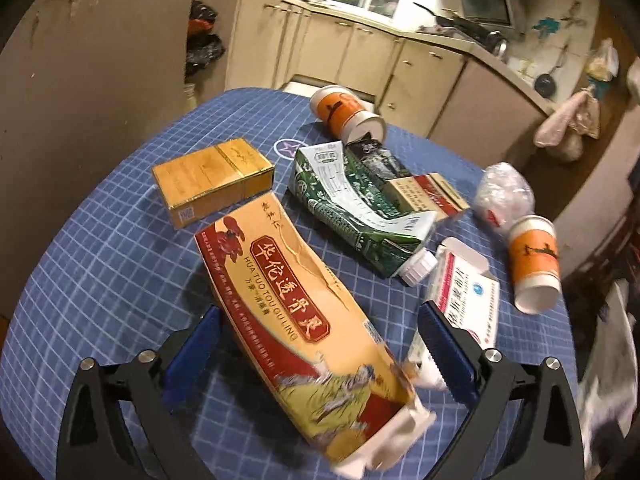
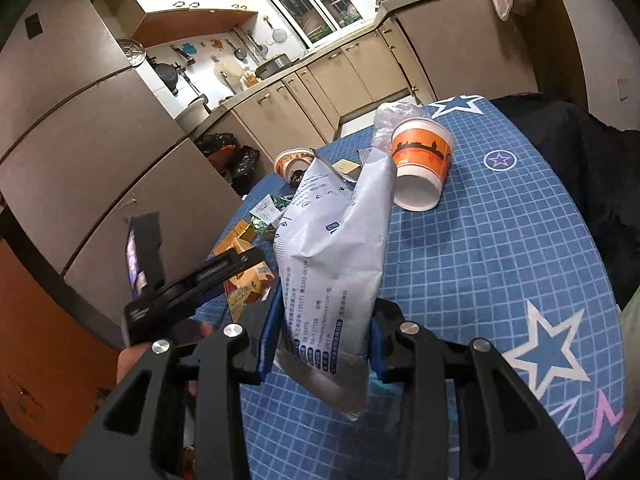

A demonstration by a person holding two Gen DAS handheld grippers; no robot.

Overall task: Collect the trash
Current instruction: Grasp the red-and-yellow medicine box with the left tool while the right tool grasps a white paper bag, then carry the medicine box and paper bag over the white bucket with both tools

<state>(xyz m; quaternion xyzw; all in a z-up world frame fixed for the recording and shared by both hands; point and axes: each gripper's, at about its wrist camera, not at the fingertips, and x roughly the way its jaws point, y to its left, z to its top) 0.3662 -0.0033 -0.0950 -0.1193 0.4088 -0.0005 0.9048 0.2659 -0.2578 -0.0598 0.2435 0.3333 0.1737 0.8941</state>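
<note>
Home kitchen: beige cabinets (image 1: pixel 360 44), hanging utensils (image 2: pixel 240 54).

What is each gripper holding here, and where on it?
Right gripper: shut on the white packet, near its lower end. Left gripper: open, straddling the red-and-yellow box.

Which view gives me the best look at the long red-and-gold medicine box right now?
The left wrist view. The red-and-gold box lies full length on the blue checked cloth, printed face up, between the left gripper's open jaws. The right wrist view shows only a corner of it, behind the white packet.
</note>
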